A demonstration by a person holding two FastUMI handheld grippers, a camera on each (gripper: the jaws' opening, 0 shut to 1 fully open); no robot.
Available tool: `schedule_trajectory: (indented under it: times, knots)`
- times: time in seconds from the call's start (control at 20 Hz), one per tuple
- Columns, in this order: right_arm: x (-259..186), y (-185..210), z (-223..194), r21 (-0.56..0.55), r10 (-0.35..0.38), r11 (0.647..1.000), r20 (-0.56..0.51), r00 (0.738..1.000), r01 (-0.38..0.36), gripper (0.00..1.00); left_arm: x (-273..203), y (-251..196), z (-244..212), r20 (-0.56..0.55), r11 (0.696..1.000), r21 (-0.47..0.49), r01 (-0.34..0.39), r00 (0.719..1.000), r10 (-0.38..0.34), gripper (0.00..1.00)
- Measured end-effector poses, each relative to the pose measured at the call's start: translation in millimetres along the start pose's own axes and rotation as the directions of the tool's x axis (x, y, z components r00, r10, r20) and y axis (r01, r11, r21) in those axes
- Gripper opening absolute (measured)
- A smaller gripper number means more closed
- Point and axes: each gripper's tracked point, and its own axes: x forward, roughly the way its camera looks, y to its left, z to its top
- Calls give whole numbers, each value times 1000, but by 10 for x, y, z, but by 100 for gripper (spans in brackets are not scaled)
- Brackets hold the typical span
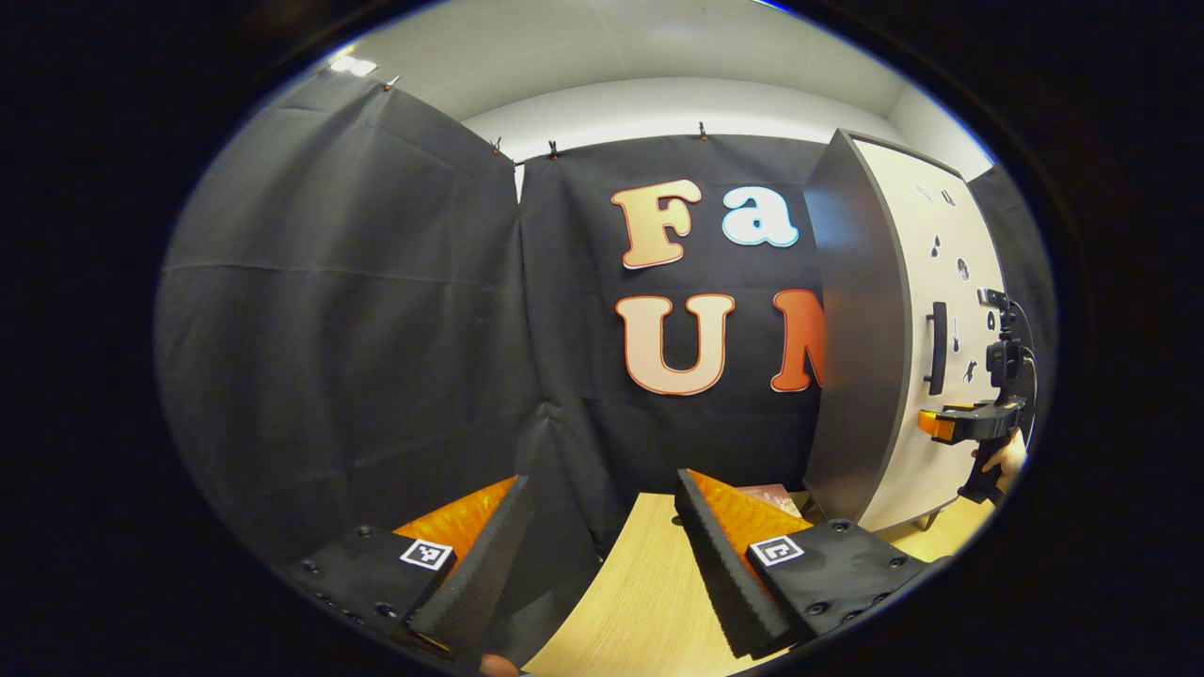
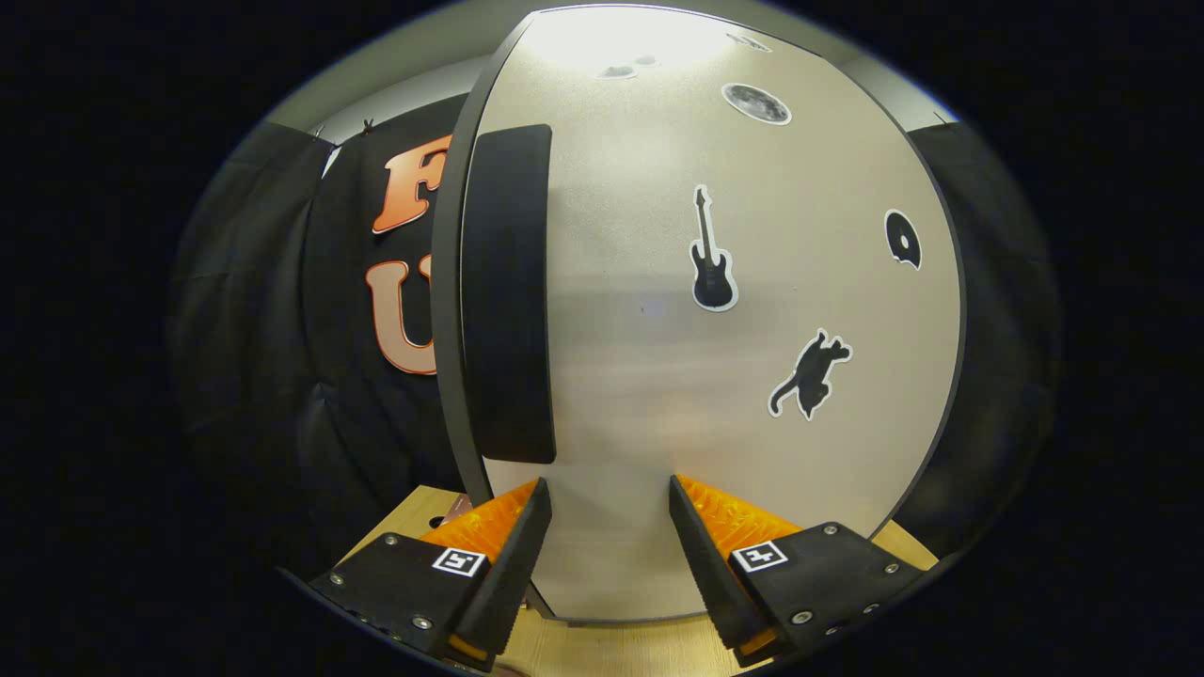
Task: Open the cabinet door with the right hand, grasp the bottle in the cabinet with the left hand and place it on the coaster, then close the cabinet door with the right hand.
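The cabinet [image 1: 851, 329] stands at the right on the wooden table, and its pale door [image 1: 926, 235] with a black vertical handle [image 1: 937, 348] is closed, hiding the inside. A reddish-brown coaster [image 1: 771, 495] lies on the table just left of the cabinet's foot. My left gripper [image 1: 602, 481] is open and empty, low over the table's edge, short of the coaster. A hand holds my right gripper [image 1: 950, 423] in front of the door. Up close, my right gripper [image 2: 608, 483] is open, near the door [image 2: 752, 376] and just right of and below the handle [image 2: 508, 291].
The table [image 1: 640, 602] is light wood and ends at the black cloth wall [image 1: 357, 329] behind and to the left. Small dark stickers dot the door [image 2: 713, 254]. The cabinet stands on short legs [image 1: 926, 515].
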Motion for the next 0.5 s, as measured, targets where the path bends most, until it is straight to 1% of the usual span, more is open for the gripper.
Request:
schedule_trajectory:
  times: [0.15,0.25,0.4,0.5]
  knots:
    - [-91,-46,96,8,8,1000,9,1000,-9,81,-1,-24,141,22,1000,23,14,1000,-15,98]
    - [-209,-161,162,-5,3,1000,6,1000,-3,81,-19,-64,253,37,999,26,28,999,-29,99]
    - [-491,-334,312,2,6,1000,1,1000,-6,81,-21,-90,360,56,999,34,38,998,-40,99]
    - [-706,-468,482,5,8,1000,23,1000,-8,81,-30,-89,455,71,998,34,44,996,-46,99]
